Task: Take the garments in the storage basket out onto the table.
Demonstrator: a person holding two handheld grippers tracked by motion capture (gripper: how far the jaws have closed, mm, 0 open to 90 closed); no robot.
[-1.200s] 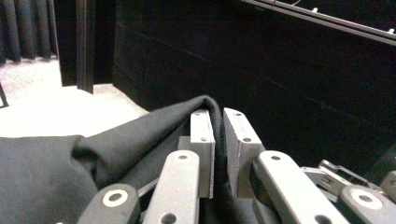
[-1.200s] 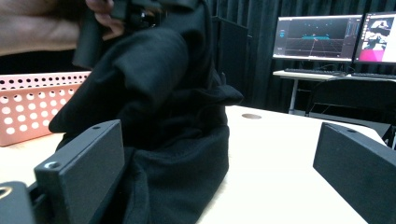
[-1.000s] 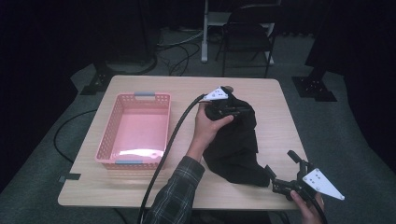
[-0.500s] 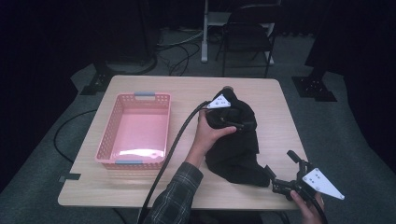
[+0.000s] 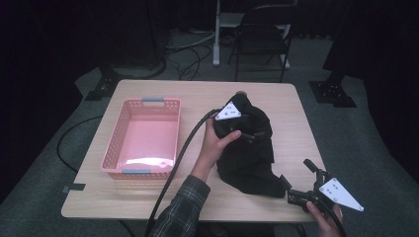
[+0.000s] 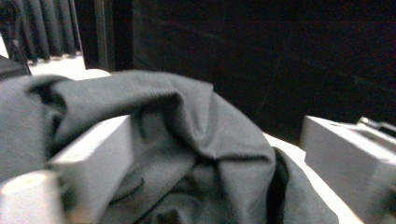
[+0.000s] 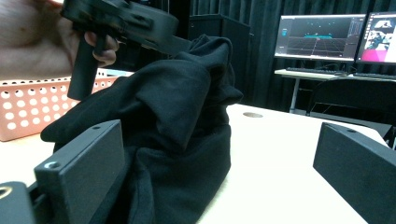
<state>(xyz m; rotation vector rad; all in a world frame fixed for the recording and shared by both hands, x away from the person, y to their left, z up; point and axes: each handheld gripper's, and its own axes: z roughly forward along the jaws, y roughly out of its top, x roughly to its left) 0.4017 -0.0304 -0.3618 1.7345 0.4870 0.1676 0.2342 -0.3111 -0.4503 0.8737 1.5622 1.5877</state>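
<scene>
A black garment [image 5: 247,158] lies heaped on the right half of the wooden table [image 5: 296,113]. My left gripper [image 5: 254,129] rests on the top of the heap, in a hand with a plaid sleeve. Its jaws have just been opening and now stand wide, with a fold of the garment [image 6: 187,121] loose between them around the left gripper [image 6: 219,158]. My right gripper [image 5: 295,171] is low at the near right corner, open, pointing at the heap's near end. In the right gripper view the garment [image 7: 177,107] lies against the left jaw of the right gripper [image 7: 219,163].
A pink perforated basket [image 5: 114,143] stands on the table's left half, with its side [image 7: 23,112] also in the right gripper view. A thick black cable [image 5: 178,158] runs from the left gripper over the near edge. A chair [image 5: 262,29] stands beyond the table. Monitors [image 7: 322,35] glow behind.
My left gripper has slid a little toward the near side on top of the garment. The right gripper has stayed where it was.
</scene>
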